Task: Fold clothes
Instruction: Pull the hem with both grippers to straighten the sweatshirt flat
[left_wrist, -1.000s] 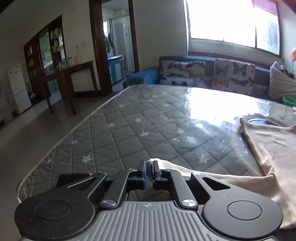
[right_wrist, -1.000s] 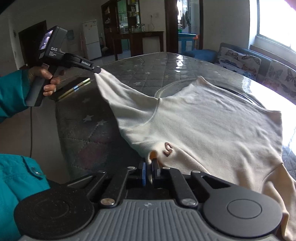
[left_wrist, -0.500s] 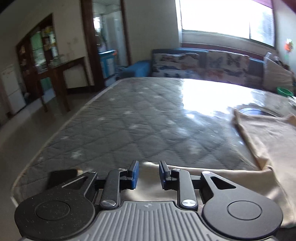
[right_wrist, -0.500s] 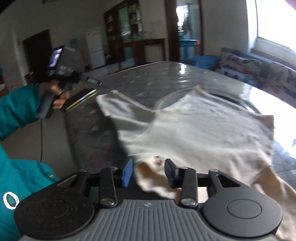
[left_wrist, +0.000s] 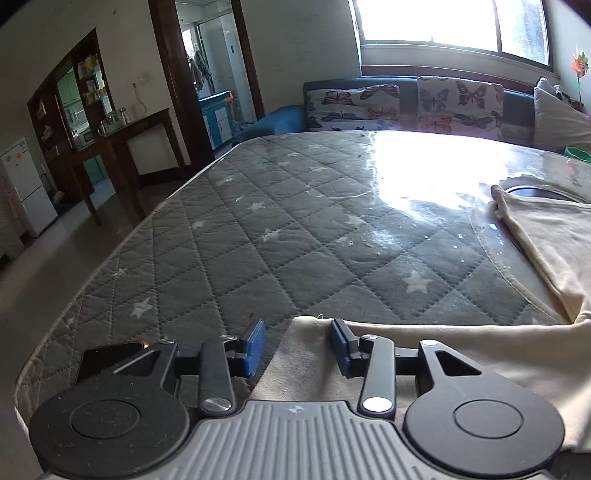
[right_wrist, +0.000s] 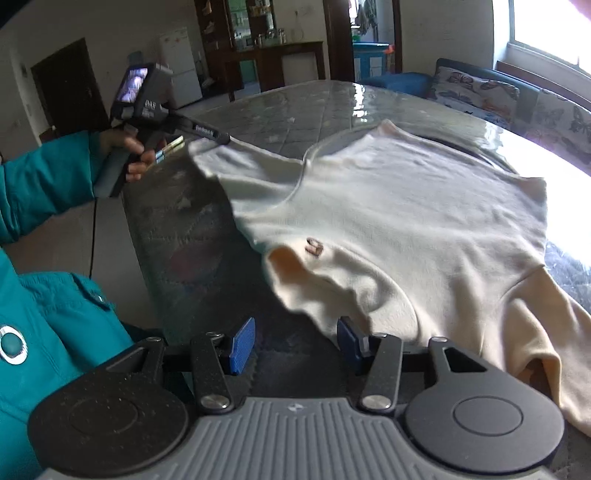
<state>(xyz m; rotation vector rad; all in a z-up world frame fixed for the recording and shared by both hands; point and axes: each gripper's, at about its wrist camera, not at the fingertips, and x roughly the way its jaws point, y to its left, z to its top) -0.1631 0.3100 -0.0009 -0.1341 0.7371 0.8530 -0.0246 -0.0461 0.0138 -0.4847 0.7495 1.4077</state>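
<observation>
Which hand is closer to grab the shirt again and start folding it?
Probably the left. The left gripper is open with the shirt's sleeve end lying between its fingers. The right gripper is open too, but the cloth only reaches one finger.

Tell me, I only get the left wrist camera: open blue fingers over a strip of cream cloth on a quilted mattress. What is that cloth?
Observer: The right wrist view shows all of it: a cream shirt spread flat on the mattress, with a small brown mark.
Visitor: Is the other tool gripping it?
Observer: No. The right gripper is open, at the shirt's near edge.
Visitor: Who is holding my tool?
Observer: A hand in a teal sleeve holds the left gripper, its tip at the end of one shirt sleeve.
</observation>
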